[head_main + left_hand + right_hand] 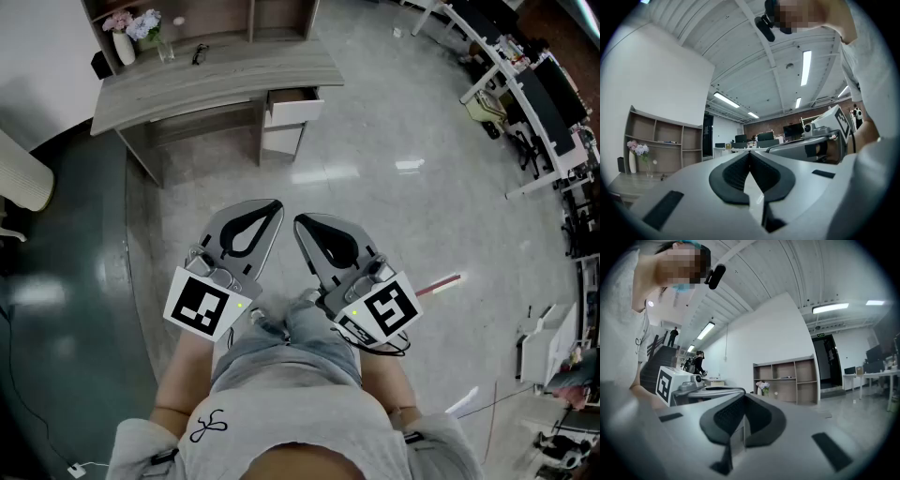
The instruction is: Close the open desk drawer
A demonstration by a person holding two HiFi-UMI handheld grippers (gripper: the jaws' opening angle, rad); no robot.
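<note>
A grey wooden desk (216, 75) stands far ahead at the top of the head view. Its white drawer (294, 111) sticks out on the right side, open. My left gripper (273, 205) and right gripper (300, 223) are held side by side close to my body, well short of the desk, tips pointing toward it. Both are shut with nothing between the jaws. In the left gripper view the left gripper (750, 153) has its dark pads closed together. The right gripper (744, 397) looks the same in its own view, with the shelf unit (787, 378) beyond it.
A vase of flowers (127, 36), a glass (165, 49) and spectacles (200, 53) sit on the desk. A pale cushioned seat (19, 173) is at the left. Office desks and chairs (530, 94) line the right. A red-and-white stick (439, 284) lies on the glossy floor.
</note>
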